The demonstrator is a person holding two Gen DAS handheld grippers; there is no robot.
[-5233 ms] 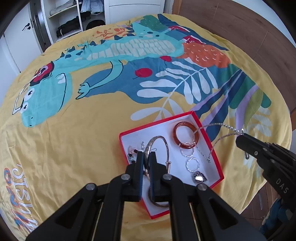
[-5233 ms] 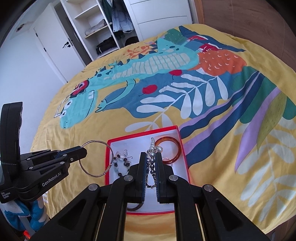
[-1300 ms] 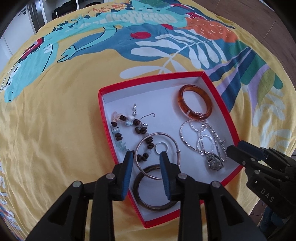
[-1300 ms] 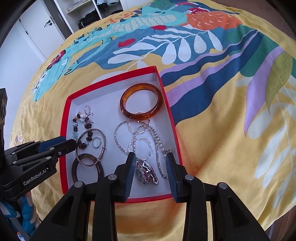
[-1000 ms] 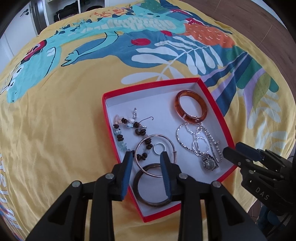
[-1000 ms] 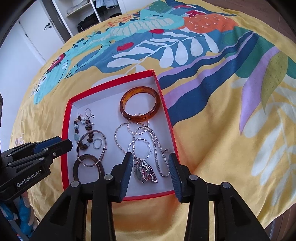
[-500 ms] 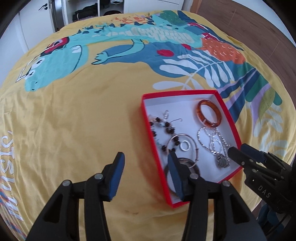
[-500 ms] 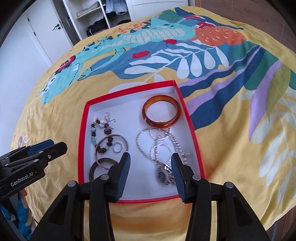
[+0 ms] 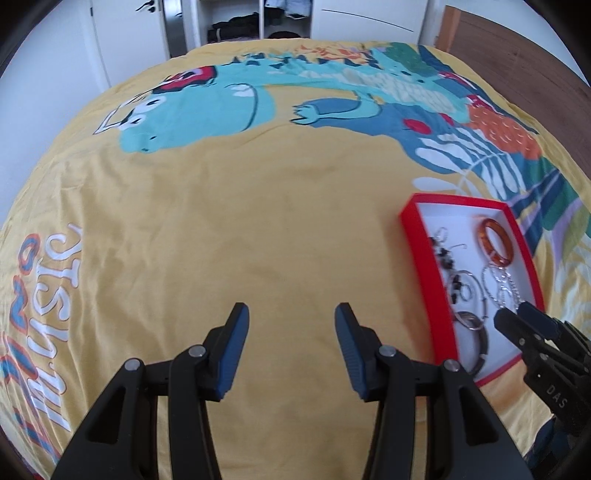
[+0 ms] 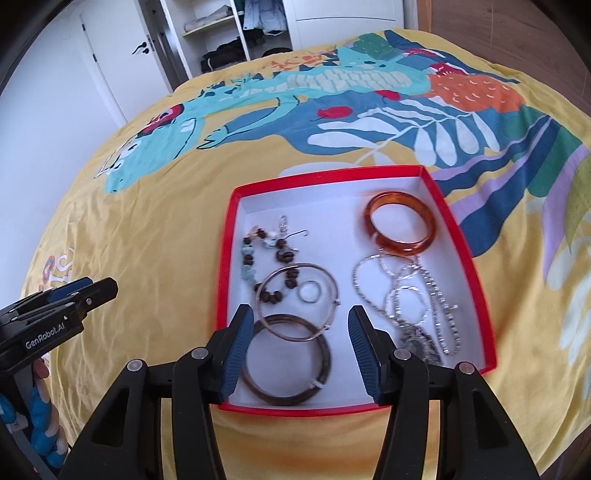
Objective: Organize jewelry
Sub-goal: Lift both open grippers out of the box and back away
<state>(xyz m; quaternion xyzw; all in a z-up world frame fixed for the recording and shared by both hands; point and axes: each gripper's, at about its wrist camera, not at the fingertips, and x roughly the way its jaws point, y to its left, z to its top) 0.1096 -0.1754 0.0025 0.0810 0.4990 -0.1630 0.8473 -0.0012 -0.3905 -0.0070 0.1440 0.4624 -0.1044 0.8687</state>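
Both grippers' fingers wide, empty; red box [image 10: 476,295] (jewelry inside) under right gripper [image 10: 301,350], beside left gripper [image 9: 290,350].

My left wrist view looks forward and down along my left gripper [image 9: 290,334] over bare yellow bedspread [image 9: 221,229], the red box [image 9: 421,236] off at right. My right wrist view sits nearer, above the same box [image 10: 227,258]. Both views share box, bedspread and far wardrobe [image 10: 236,33].
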